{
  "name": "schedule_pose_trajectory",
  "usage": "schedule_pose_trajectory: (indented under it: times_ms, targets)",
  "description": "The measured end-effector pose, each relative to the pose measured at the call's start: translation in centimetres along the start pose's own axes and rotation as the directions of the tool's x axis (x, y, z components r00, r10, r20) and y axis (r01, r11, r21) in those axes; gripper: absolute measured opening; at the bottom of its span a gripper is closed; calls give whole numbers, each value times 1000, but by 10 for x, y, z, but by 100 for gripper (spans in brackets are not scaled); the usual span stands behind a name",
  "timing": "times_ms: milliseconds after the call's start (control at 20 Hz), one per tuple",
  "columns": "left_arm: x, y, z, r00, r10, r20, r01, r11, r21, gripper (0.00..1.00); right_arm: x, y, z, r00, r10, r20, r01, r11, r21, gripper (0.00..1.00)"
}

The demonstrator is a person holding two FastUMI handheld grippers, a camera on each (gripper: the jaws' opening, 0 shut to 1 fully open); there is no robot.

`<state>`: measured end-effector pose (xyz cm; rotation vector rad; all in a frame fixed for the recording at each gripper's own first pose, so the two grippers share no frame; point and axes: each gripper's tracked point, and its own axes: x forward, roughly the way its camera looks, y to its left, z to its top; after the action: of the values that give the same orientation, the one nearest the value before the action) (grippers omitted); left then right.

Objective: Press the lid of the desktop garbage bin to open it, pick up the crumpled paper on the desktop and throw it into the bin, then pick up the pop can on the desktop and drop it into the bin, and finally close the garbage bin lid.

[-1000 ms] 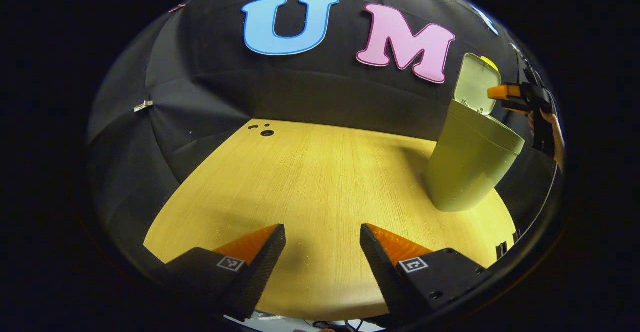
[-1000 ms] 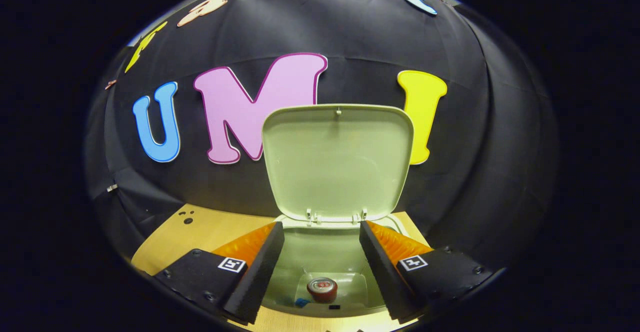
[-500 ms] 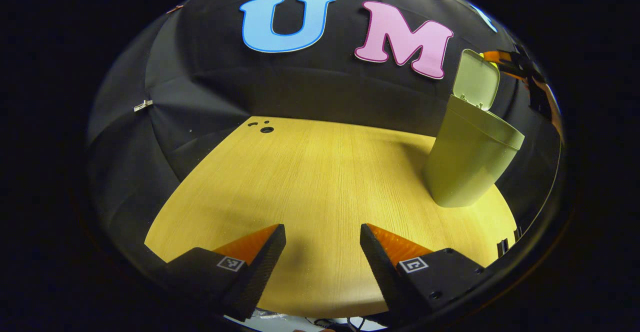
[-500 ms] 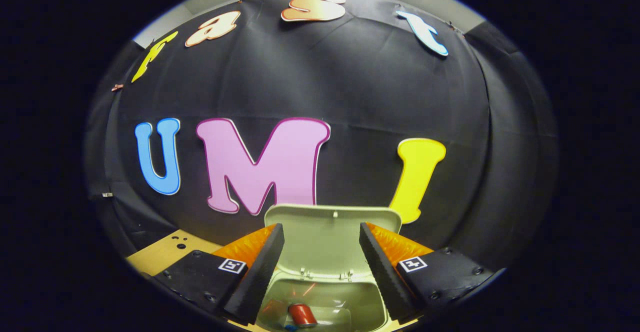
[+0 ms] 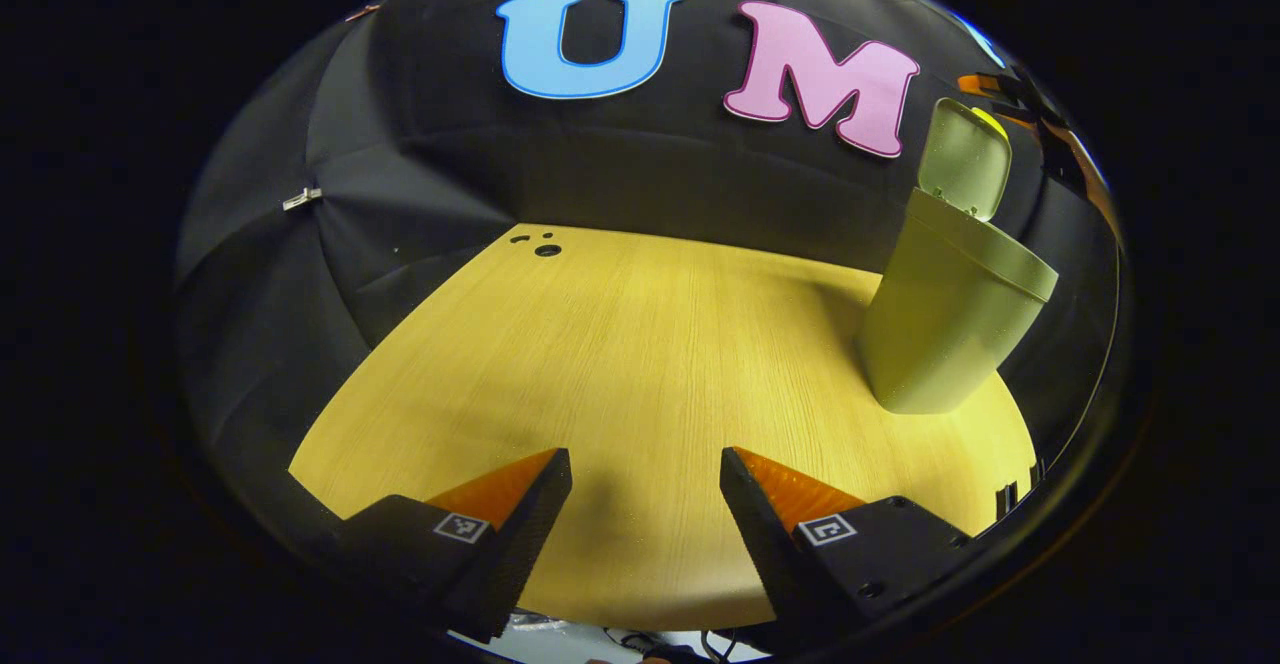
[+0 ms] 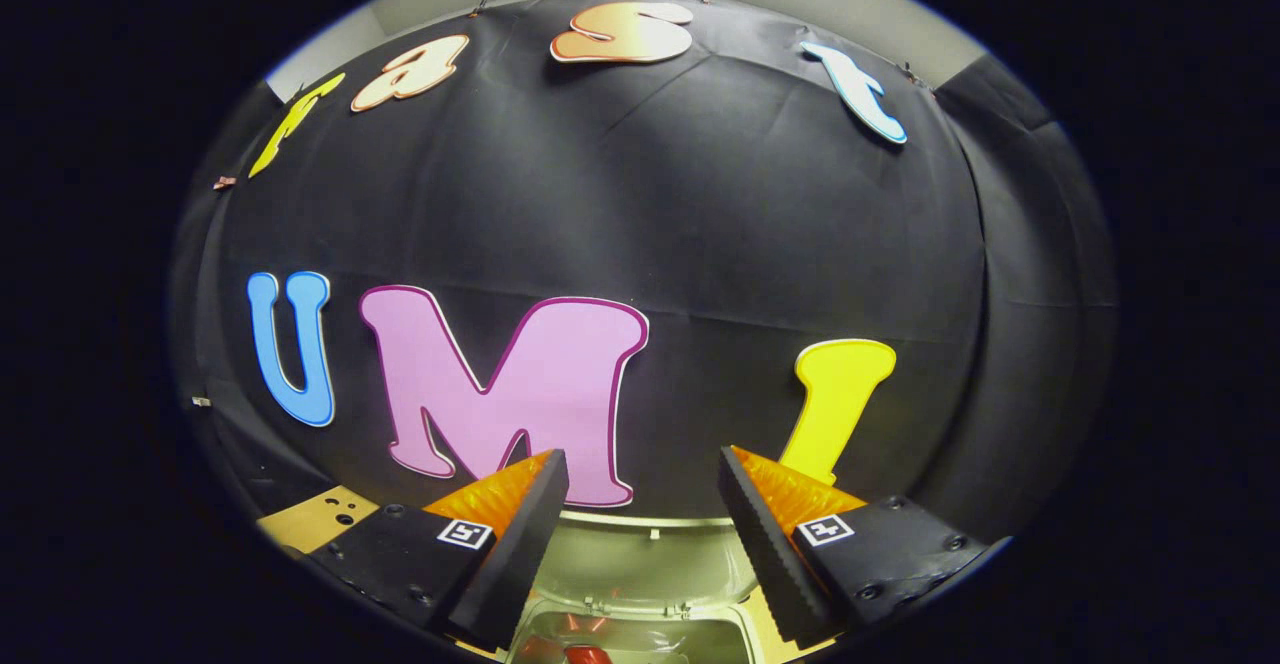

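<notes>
Staged recording booth: black cloth wall (image 6: 700,214) (clipped at the seams) encloses a wood-grain tabletop (image 5: 640,374) with drilled holes (image 5: 546,249) near its far edge.

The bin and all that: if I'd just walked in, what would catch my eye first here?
Probably the green bin at the table's far right in the left gripper view, its lid standing open. The right gripper hangs open just above that lid, with something red glimpsed inside the bin. The left gripper hangs open over bare wood.
</notes>
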<state>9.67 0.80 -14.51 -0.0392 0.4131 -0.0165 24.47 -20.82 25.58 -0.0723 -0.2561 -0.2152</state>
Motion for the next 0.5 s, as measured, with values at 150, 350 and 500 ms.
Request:
schedule_pose_trajectory:
  times_ms: [150, 350, 500]
  targets:
    - [-8, 11, -5, 1000, 28, 2, -28, 999, -28, 96, 12, 2, -17, 999, 6, -53, -5, 1000, 21, 94]
    - [2, 9, -4, 998, 66, -2, -66, 996, -66, 96, 18, 6, -30, 996, 27, -83, -23, 999, 45, 95]
    - [6, 12, 1, 996, 94, -1, -94, 990, -107, 96, 12, 7, -31, 994, 46, -96, -38, 996, 83, 95]
